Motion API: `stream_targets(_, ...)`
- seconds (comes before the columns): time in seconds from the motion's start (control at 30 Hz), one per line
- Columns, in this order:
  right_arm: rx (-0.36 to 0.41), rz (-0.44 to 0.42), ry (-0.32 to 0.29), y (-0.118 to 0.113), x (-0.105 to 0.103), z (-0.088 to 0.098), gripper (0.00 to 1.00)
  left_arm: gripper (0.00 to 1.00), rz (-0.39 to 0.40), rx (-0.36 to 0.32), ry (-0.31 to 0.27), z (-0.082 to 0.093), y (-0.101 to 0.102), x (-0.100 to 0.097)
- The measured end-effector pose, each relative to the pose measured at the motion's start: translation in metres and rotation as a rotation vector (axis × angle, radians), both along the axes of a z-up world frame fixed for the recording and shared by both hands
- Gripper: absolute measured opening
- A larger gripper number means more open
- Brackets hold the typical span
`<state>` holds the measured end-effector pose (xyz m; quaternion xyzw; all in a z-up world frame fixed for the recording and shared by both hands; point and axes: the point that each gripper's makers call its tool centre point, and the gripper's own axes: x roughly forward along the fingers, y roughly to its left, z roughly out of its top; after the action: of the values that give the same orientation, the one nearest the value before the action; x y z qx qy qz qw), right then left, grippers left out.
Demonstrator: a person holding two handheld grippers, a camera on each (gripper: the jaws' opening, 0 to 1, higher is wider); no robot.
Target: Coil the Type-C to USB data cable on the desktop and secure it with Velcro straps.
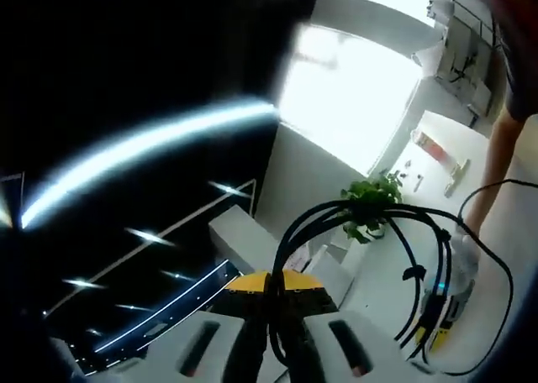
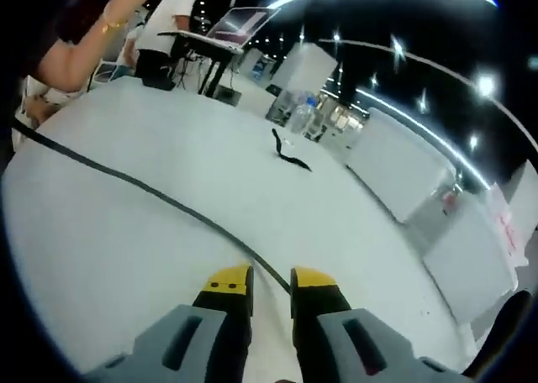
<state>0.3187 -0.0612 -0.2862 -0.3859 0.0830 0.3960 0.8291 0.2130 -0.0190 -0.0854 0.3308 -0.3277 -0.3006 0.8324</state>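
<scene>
My left gripper [image 1: 274,292] is held up off the table, shut on several loops of the black data cable [image 1: 361,211]. The loops arc up and to the right, and a small black tab [image 1: 412,274] sits on one strand. One strand drops to my right gripper [image 1: 437,320], seen low at the right over the white table [image 1: 513,223]. In the right gripper view the cable [image 2: 143,186] runs across the table [image 2: 168,265] from the upper left into the narrow gap between the jaws of my right gripper [image 2: 271,280], which stand slightly open around it. A black Velcro strap [image 2: 287,154] lies farther out.
A person's arm [image 1: 504,148] reaches over the table edge. A potted plant [image 1: 370,202] and a red-and-white box [image 1: 435,148] stand at the table's far side. A laptop on a stand [image 2: 244,18], a person in white [image 2: 181,13] and bottles [image 2: 303,112] lie beyond the table.
</scene>
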Motion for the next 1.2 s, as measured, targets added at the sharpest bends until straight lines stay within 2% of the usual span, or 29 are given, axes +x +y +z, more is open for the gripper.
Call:
stream_targets(0.17, -0.045, -0.009, -0.043, -0.003, 0.006, 0.001, 0.16, 0.04, -0.039, -0.014, -0.002, 0.006, -0.004, -0.006)
stream_targets(0.2, -0.088, -0.007, -0.07, -0.006, 0.008, 0.001, 0.16, 0.04, -0.05, -0.018, -0.008, 0.008, -0.005, -0.008)
stream_targets(0.37, -0.133, -0.004, -0.097, -0.009, 0.01, 0.001, 0.15, 0.04, -0.068, -0.024, -0.031, 0.013, -0.008, -0.012)
stream_targets(0.5, -0.224, -0.004, -0.175, -0.017, 0.014, 0.002, 0.15, 0.04, -0.104, -0.056, -0.022, 0.01, -0.007, -0.01)
stream_targets(0.63, -0.202, -0.016, -0.211, -0.018, 0.017, 0.006, 0.11, 0.04, -0.115, -0.068, -0.023, 0.008, -0.007, -0.011)
stream_targets(0.73, -0.243, -0.029, -0.257, -0.022, 0.021, 0.008, 0.1, 0.04, -0.115, -0.063, -0.022, 0.007, -0.012, -0.01)
stream_targets(0.93, -0.265, -0.034, -0.278, -0.025, 0.026, 0.006, 0.08, 0.04, -0.134, -0.081, -0.012, 0.007, -0.014, -0.012)
stream_targets(1.03, -0.318, -0.04, -0.321, -0.03, 0.031, 0.005, 0.07, 0.05, -0.141, -0.088, -0.012, 0.006, -0.015, -0.013)
stream_targets(1.13, -0.392, -0.034, -0.389, -0.035, 0.033, 0.006, 0.03, 0.04, -0.146, -0.087, 0.012, 0.002, -0.017, -0.009)
stream_targets(1.2, -0.384, -0.037, -0.425, -0.034, 0.031, 0.011, 0.02, 0.04, -0.15, -0.075, 0.068, -0.009, -0.02, -0.002)
